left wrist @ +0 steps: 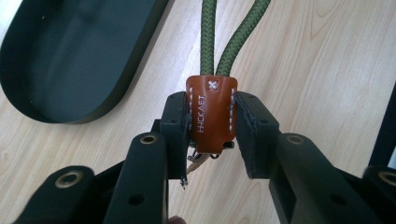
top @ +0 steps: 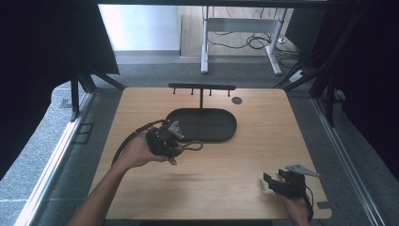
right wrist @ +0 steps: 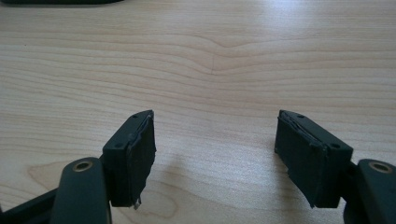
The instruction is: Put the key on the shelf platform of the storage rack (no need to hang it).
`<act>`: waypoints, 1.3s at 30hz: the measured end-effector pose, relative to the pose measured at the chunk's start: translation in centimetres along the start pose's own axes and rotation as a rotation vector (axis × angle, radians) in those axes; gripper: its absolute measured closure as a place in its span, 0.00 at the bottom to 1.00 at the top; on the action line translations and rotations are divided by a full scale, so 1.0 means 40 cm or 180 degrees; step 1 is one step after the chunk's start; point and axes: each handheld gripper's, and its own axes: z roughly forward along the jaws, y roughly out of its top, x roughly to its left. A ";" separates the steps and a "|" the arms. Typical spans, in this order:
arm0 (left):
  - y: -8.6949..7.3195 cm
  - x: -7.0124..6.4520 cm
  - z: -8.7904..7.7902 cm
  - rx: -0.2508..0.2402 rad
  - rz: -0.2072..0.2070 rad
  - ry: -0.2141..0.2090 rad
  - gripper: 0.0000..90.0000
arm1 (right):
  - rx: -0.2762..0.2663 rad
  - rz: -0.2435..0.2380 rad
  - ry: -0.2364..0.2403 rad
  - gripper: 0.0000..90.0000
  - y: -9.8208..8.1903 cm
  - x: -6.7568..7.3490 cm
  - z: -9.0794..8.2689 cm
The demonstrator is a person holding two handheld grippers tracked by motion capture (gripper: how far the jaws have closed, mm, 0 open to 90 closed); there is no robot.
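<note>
While the left gripper (left wrist: 212,128) is clamping it, the leather tab (left wrist: 211,112) is sitting upright between the two pads, which are pressing on its stitched side edges. Stamped lettering is running along the brown tab, and a white cross-stitch is showing near its top. A green cord (left wrist: 227,32) is leaving the tab's top as a doubled loop and stretching away ahead of the jaws; in the high view the cord (top: 192,146) is lying out to the right of that gripper (top: 175,142), low over the table. Something small and metallic is hanging under the tab, behind the pads, too hidden to make out.

Just ahead and to the left of the left gripper's jaws, a dark oval tray (left wrist: 70,60) is lying on the table; in the high view the tray (top: 207,125) is sitting just beyond the gripper, with the cord's loop reaching close to its near rim. A black T-shaped rack (top: 202,87) is standing behind the tray, at the far edge.

Well apart from all this, at the near right corner, the right gripper (top: 272,181) is resting low over the table (top: 254,141) with its jaws spread wide. Its own view is showing the two pads (right wrist: 140,154) far apart, with bare wood between them and nothing held.
</note>
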 end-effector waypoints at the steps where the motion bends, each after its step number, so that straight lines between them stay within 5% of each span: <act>1: 0.000 0.000 0.000 0.0000 0.0000 0.0000 0.74 | 0.0000 0.0000 0.0000 0.32 0.000 0.000 0.000; 39: 0.064 0.018 -0.011 -0.0055 0.0067 0.0064 0.74 | 0.0015 0.0032 -0.0047 0.33 -0.003 -0.003 0.003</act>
